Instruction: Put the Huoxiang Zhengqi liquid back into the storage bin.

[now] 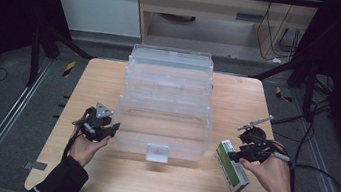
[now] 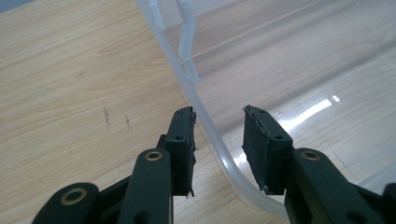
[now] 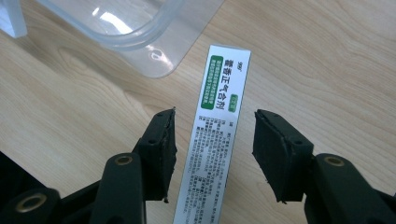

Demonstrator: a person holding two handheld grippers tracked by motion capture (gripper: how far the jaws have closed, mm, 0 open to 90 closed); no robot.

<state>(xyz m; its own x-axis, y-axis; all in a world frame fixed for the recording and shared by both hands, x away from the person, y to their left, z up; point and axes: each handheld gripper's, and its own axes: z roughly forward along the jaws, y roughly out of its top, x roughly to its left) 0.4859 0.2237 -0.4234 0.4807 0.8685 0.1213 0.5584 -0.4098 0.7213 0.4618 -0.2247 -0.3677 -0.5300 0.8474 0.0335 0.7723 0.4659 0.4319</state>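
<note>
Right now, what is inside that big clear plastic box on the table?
Nothing that shows: through the clear plastic box only the wooden table appears. The far part, under the stacked clear panels and glare, is hard to read. The green-and-white carton lies outside, at its right.

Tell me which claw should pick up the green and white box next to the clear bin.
Right. The right claw already straddles the box, its jaws open with gaps on both sides. The left claw sits at the far side, astride the bin rim.
</note>
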